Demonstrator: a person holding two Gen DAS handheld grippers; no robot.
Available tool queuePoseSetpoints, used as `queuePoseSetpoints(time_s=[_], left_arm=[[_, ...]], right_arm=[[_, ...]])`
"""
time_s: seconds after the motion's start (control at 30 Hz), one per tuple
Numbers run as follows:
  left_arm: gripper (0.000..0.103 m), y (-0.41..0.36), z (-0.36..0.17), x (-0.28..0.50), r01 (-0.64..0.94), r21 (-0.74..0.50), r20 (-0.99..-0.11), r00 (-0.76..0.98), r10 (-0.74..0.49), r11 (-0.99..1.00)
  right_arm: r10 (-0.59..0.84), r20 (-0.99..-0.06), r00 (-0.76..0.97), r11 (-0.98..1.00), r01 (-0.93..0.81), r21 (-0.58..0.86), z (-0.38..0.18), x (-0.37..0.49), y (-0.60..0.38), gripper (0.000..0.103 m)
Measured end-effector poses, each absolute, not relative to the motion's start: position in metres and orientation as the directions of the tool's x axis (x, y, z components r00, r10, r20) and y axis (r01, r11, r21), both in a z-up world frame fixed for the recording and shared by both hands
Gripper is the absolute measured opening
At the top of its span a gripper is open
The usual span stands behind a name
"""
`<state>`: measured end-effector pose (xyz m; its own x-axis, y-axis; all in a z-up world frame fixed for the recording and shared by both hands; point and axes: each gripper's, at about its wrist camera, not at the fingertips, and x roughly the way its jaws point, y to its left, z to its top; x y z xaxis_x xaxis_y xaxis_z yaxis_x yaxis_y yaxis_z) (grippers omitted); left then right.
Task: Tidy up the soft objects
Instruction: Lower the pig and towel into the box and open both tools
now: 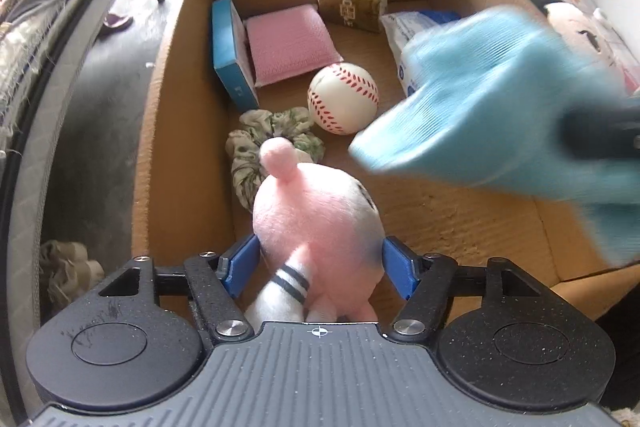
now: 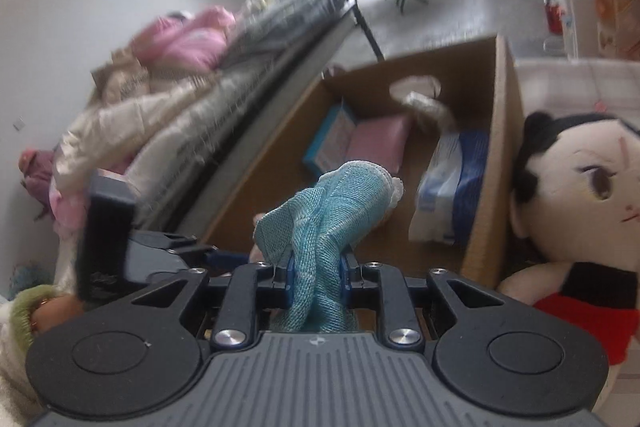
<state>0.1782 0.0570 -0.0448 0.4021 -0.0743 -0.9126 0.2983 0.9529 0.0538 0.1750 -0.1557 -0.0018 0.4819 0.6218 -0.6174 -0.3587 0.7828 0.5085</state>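
Left claw [image 1: 318,263] spread wide around soft pink plush toy [image 1: 316,215], blue pads just beside it, above brown cardboard box [image 1: 160,131]. Right claw [image 2: 316,277] clenched on light blue knitted cloth [image 2: 332,211], near the box.

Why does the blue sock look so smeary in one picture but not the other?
Left wrist view: the blue sock is smeared by motion blur. Right wrist view: it looks sharp, pinched in the right gripper, while the bedding behind blurs.
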Motion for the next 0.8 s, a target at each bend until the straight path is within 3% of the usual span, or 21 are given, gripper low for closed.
queuePoseSetpoints(time_s=[0.33, 0.8], left_arm=[[0.075, 0.079, -0.010, 0.159, 0.289, 0.002, -0.845, 0.513, -0.153, 0.957], [0.077, 0.113, 0.010, 0.151, 0.233, -0.082, -0.727, 0.651, -0.218, 0.969]], right_arm=[[0.517, -0.767, 0.381, 0.848, -0.347, 0.400, -0.022, 0.201, -0.114, 0.023], [0.466, -0.876, 0.125, 0.870, -0.244, 0.428, -0.066, 0.226, -0.081, 0.029]])
